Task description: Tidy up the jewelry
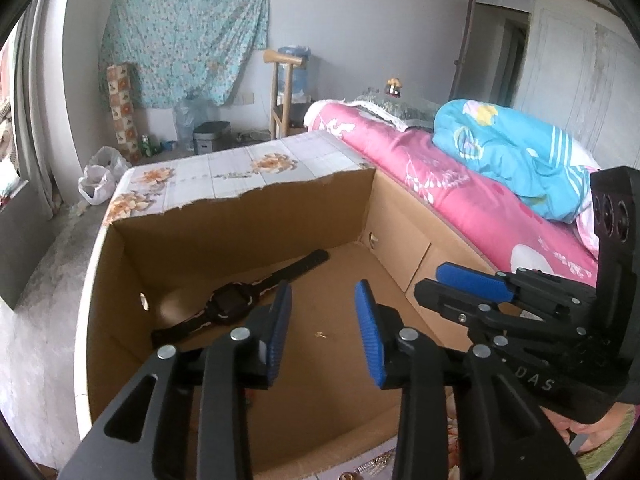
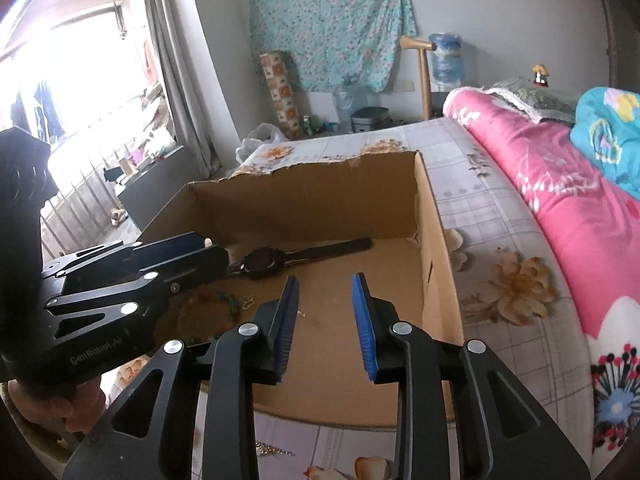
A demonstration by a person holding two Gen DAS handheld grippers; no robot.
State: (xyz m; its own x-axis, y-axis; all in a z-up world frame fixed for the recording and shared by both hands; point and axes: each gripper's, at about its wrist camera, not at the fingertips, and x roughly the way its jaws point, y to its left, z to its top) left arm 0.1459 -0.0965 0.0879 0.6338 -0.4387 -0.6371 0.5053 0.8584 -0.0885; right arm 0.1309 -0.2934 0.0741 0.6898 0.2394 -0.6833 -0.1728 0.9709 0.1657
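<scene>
An open cardboard box (image 1: 248, 216) (image 2: 434, 240) sits on a flower-patterned sheet. A black wristwatch (image 1: 232, 306) (image 2: 276, 258) lies flat on the box floor. A beaded bracelet (image 2: 218, 298) and a small gold piece (image 2: 249, 302) lie near it in the right wrist view. A tiny gold item (image 1: 320, 335) lies on the box floor. A silver chain (image 1: 374, 466) (image 2: 272, 450) lies on the sheet in front of the box. My left gripper (image 1: 323, 292) (image 2: 200, 242) is open and empty above the box. My right gripper (image 2: 325, 280) (image 1: 434, 276) is open and empty beside it.
A pink quilt (image 1: 460, 184) (image 2: 560, 184) and a blue folded blanket (image 1: 512, 148) lie to the right of the box. Beyond the bed are a wooden stand (image 1: 280, 92), a water jug, a bin and plastic bags on the floor.
</scene>
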